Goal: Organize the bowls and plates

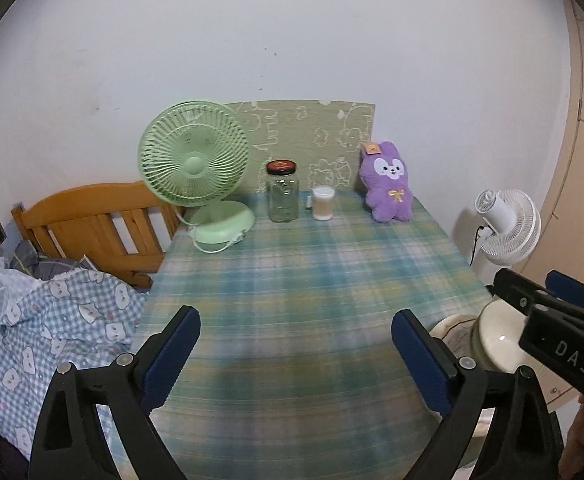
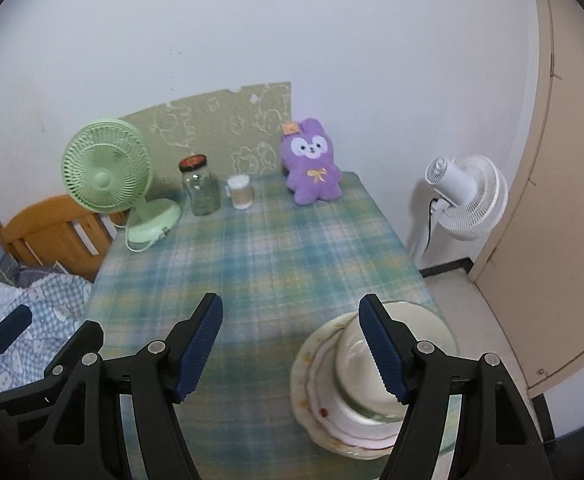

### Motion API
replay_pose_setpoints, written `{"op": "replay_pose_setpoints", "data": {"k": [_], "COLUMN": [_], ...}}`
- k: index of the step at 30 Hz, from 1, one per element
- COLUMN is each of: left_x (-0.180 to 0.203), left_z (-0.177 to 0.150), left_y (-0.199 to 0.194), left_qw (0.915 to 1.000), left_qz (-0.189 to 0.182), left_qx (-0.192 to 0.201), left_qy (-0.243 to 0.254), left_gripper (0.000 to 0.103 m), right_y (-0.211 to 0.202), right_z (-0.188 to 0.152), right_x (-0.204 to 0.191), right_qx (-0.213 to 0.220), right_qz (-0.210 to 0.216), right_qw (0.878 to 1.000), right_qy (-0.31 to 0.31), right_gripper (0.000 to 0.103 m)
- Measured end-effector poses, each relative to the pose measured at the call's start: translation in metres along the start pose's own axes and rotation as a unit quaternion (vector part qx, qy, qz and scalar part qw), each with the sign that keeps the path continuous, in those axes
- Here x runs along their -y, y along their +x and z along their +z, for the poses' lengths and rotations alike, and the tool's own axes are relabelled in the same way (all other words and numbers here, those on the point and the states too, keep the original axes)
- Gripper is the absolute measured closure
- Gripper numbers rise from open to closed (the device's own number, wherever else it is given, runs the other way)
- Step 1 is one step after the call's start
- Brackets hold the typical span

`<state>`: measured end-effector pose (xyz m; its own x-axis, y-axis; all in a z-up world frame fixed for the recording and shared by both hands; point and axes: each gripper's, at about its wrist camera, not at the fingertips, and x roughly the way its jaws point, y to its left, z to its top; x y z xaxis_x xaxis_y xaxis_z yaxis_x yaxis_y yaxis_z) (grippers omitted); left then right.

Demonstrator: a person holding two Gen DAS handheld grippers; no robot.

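Observation:
A stack of cream plates with an upturned white bowl on top sits at the table's near right corner. It also shows at the right edge of the left wrist view. My right gripper is open and empty, above the table just left of the stack, its right finger over the bowl. My left gripper is open and empty, further left above bare cloth. The right gripper shows in the left wrist view over the stack.
A plaid cloth covers the table. At the back stand a green fan, a glass jar, a white mug and a purple plush. A bed lies left, a white floor fan right.

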<state>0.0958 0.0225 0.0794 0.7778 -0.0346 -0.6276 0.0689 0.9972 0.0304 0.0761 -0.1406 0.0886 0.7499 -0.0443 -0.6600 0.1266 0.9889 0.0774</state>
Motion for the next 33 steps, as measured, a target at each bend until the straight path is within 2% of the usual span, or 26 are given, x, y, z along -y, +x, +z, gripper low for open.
{"op": "replay_pose_setpoints", "data": {"k": [2, 4, 7, 11, 17, 23, 33], "left_x": [-0.013, -0.021, -0.028, -0.035, -0.040, -0.028, -0.029], "left_z": [-0.007, -0.015, -0.028, -0.047, -0.077, -0.108, -0.110], "left_y": [-0.005, -0.011, -0.011, -0.013, -0.010, -0.013, -0.021], "left_qw": [0.9998, 0.9996, 0.9994, 0.9994, 0.9990, 0.9986, 0.9971], "left_qz": [-0.009, 0.000, -0.001, -0.001, 0.005, 0.002, -0.007], "left_qx": [0.015, 0.030, 0.033, 0.034, 0.045, 0.053, 0.075], "left_qy": [-0.002, -0.001, 0.008, -0.001, -0.006, 0.003, -0.010], "left_gripper": [0.005, 0.000, 0.000, 0.000, 0.000, 0.000, 0.000], "right_y": [-0.004, -0.007, -0.008, -0.011, -0.007, -0.004, -0.012], "right_z": [-0.008, -0.018, -0.033, -0.055, -0.089, -0.117, -0.123], "right_x": [-0.009, -0.017, -0.028, -0.037, -0.030, -0.023, -0.016], "right_qx": [0.003, 0.005, 0.003, 0.012, 0.045, 0.047, 0.066], "right_qz": [-0.006, -0.005, -0.003, 0.005, 0.005, -0.007, -0.003], "right_qw": [1.000, 1.000, 1.000, 1.000, 0.999, 0.999, 0.998], "right_qy": [0.002, -0.001, -0.013, -0.027, -0.018, -0.019, -0.019], "right_gripper": [0.030, 0.030, 0.029, 0.021, 0.017, 0.016, 0.016]}}
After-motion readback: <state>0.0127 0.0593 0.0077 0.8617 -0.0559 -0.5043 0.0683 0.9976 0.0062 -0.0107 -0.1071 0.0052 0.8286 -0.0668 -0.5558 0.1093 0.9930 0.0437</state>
